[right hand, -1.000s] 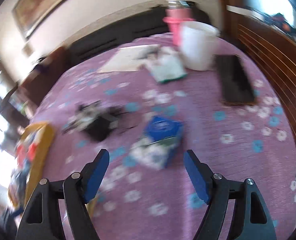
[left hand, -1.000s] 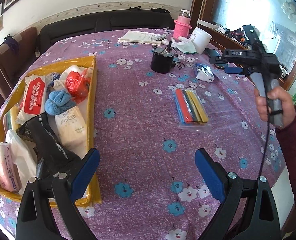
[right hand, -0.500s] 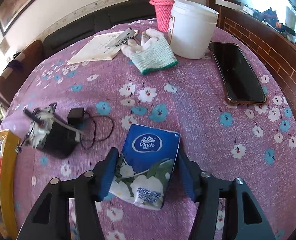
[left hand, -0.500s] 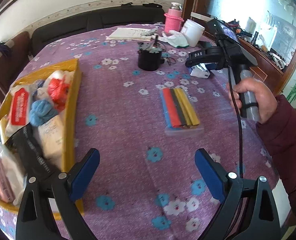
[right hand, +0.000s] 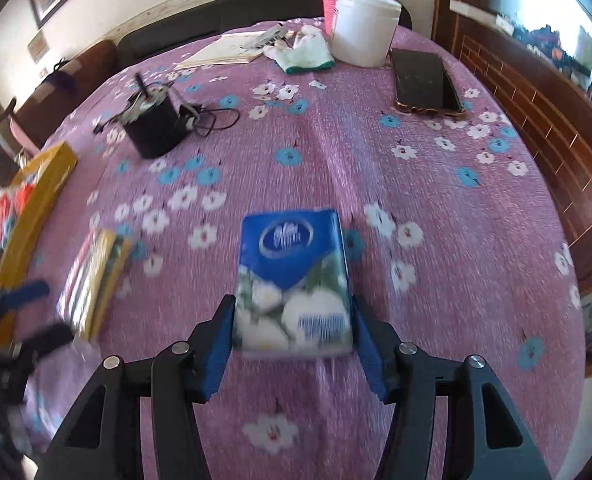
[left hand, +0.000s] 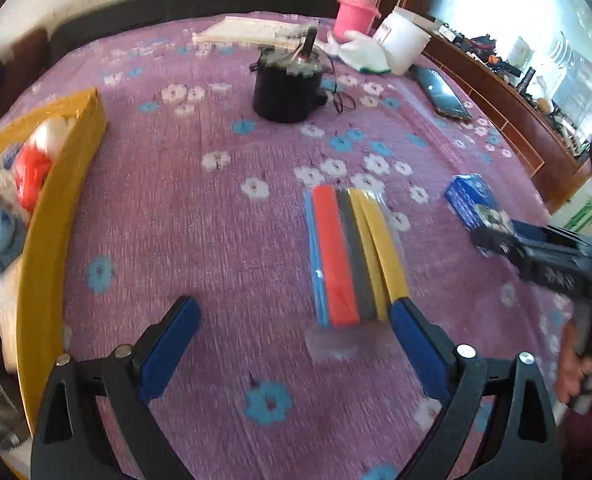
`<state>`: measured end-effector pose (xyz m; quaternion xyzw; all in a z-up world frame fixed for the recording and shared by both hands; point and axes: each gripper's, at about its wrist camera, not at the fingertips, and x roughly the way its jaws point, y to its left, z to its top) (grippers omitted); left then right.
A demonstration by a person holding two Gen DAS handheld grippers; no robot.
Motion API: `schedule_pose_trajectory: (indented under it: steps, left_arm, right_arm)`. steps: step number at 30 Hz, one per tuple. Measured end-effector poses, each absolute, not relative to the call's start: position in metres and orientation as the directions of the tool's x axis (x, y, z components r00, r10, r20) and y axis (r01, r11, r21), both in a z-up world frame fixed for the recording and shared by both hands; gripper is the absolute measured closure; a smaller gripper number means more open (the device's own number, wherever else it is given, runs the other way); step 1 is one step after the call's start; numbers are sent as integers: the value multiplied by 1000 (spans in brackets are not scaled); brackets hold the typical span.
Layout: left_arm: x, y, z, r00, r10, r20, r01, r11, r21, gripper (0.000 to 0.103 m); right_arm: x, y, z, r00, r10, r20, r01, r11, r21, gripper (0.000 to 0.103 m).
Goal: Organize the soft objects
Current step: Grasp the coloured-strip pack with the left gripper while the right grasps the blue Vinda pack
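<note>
Purple floral table (right hand: 436, 208) carries phone (right hand: 424, 82); white tub (right hand: 362, 26); motor (right hand: 154, 126).

Black gripper (right hand: 292, 320) arms, silver screws — blue-padded jaws.

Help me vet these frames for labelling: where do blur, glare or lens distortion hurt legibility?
Left wrist view: motion streaks smear the tablecloth and the colored strip pack; the window is blown out. Right wrist view: the tissue pack in the right gripper is smeared, its logo unreadable; fisheye bends the table edge in both.
</note>
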<state>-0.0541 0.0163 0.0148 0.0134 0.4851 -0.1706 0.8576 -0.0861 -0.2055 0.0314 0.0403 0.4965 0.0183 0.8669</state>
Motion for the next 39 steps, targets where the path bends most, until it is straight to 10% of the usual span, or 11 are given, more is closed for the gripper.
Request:
schedule_pose_trajectory:
  steps: [9, 39]
  left_arm:
    - [-54, 15, 11, 462, -268, -845, 326, 938, -119, 0]
    - [-47, -13, 12, 401, -210, -892, 330, 941, -73, 0]
  right_arm:
    - [-88, -192, 25, 536, 80, -840, -12, 996, 87, 12]
    - [-60, -190, 18, 550, 23, -835, -8, 1000, 22, 5]
